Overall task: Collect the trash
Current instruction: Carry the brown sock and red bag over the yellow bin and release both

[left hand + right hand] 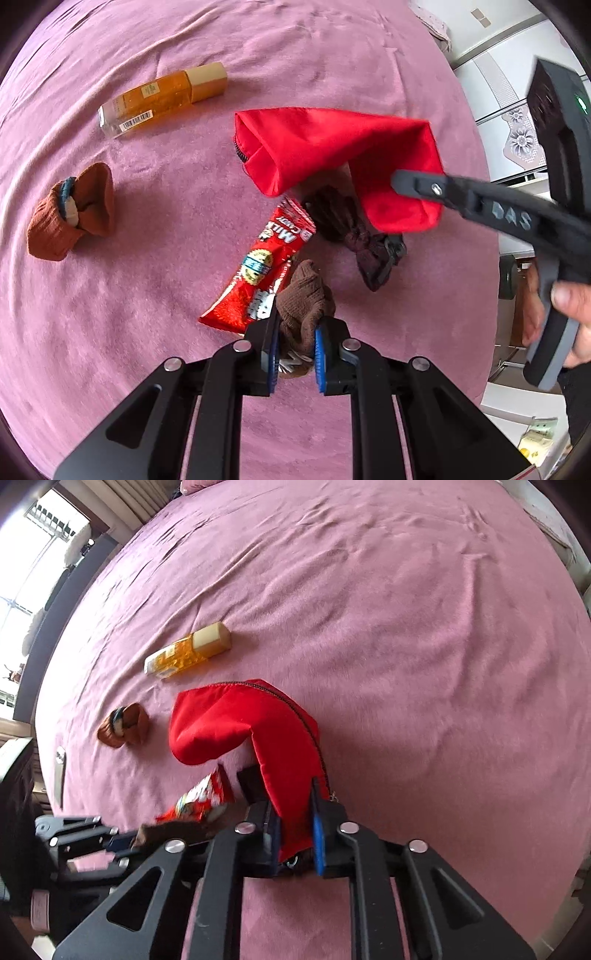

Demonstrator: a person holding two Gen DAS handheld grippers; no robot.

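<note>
My left gripper [295,326] is shut on a dark brown knitted sock [306,295], low in the left wrist view. A red milk-candy wrapper [262,266] lies just beyond it, touching the sock. My right gripper [295,812] is shut on the rim of a red zip pouch [243,723], which hangs lifted with its mouth sagging. In the left wrist view one finger [424,186] of the right gripper pins the pouch [325,147] from the right. Under the pouch lies a dark maroon cloth bundle [354,229]. The right wrist view shows the wrapper [203,797] and the left gripper [122,842].
An amber bottle [162,99] with a cream cap lies farther back on the pink bedspread [147,350]. A rolled orange-brown sock [70,214] sits at the left. A person's hand [569,299] grips the right tool. White cabinets [509,110] stand past the bed's right edge.
</note>
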